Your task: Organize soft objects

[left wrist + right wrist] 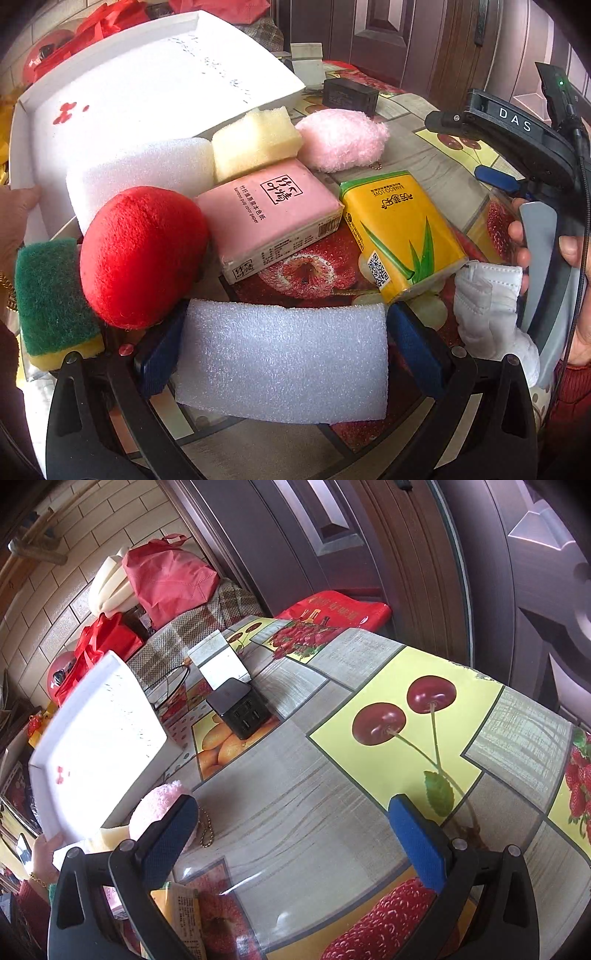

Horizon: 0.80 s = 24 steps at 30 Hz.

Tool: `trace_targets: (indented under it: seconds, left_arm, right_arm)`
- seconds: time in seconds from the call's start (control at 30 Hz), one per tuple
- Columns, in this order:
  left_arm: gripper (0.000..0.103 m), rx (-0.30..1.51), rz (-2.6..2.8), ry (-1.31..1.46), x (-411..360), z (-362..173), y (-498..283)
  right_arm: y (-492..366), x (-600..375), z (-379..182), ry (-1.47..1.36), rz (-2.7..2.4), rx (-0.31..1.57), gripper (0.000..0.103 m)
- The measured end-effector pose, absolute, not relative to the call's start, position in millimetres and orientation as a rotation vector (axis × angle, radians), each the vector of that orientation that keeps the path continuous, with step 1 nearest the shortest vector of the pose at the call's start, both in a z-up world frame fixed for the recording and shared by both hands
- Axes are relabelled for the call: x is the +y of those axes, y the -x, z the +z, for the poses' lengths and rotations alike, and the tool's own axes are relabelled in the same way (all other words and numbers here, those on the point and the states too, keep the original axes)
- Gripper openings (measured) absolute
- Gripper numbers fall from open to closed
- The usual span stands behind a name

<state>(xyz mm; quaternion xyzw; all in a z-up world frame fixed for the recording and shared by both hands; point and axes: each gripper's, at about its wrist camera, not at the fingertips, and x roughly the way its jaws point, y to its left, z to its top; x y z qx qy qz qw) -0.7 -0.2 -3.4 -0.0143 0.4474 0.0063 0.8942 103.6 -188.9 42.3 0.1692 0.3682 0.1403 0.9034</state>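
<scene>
In the left wrist view my left gripper [284,347] is shut on a white foam sheet [284,362], its blue pads pressing both ends. Around it lie a red plush ball [142,254], a green-and-yellow scouring sponge [51,299], a white foam block [144,173], a yellow sponge [255,142], a pink tissue pack [269,210], a yellow tissue pack [402,232], a pink fluffy puff [343,138] and a white cloth [487,314]. A white tray [122,85] is held tilted behind them. My right gripper [291,834] is open and empty above the tablecloth; the puff [159,805] sits at its left finger.
A black charger block [240,709] and a small white stand [221,661] sit on the fruit-patterned tablecloth [388,686]. Red bags [166,576] pile up by the tiled wall. A dark wooden door stands behind the table. A bare hand holds the tray's edge.
</scene>
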Motion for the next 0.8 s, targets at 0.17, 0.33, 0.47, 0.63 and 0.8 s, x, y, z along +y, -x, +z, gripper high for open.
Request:
trace_targets:
  seconds: [0.17, 0.33, 0.47, 0.63, 0.8]
  left_arm:
    - [0.103, 0.928, 0.013, 0.03, -0.2, -3.3, 0.7]
    - [0.103, 0.928, 0.013, 0.029, -0.3, -3.5, 0.8]
    - [0.103, 0.928, 0.013, 0.03, -0.3, -3.5, 0.8]
    - [0.103, 0.928, 0.013, 0.029, -0.2, -3.5, 0.8]
    - [0.103, 0.928, 0.013, 0.03, -0.2, -3.5, 0.8]
  right_arm:
    - [-103.3, -186.5, 42.8, -0.349, 0.292, 0.761, 0.103]
    - [-102.4, -187.7, 42.2, -0.357, 0.295, 0.758, 0.103]
    - [-102.9, -189.7, 42.3, -0.366, 0.301, 0.756, 0.103]
    - [-102.9, -189.9, 42.0, -0.365, 0.3, 0.757, 0.103]
    - [-100.7, -194.2, 41.5, -0.394, 0.304, 0.744, 0.103]
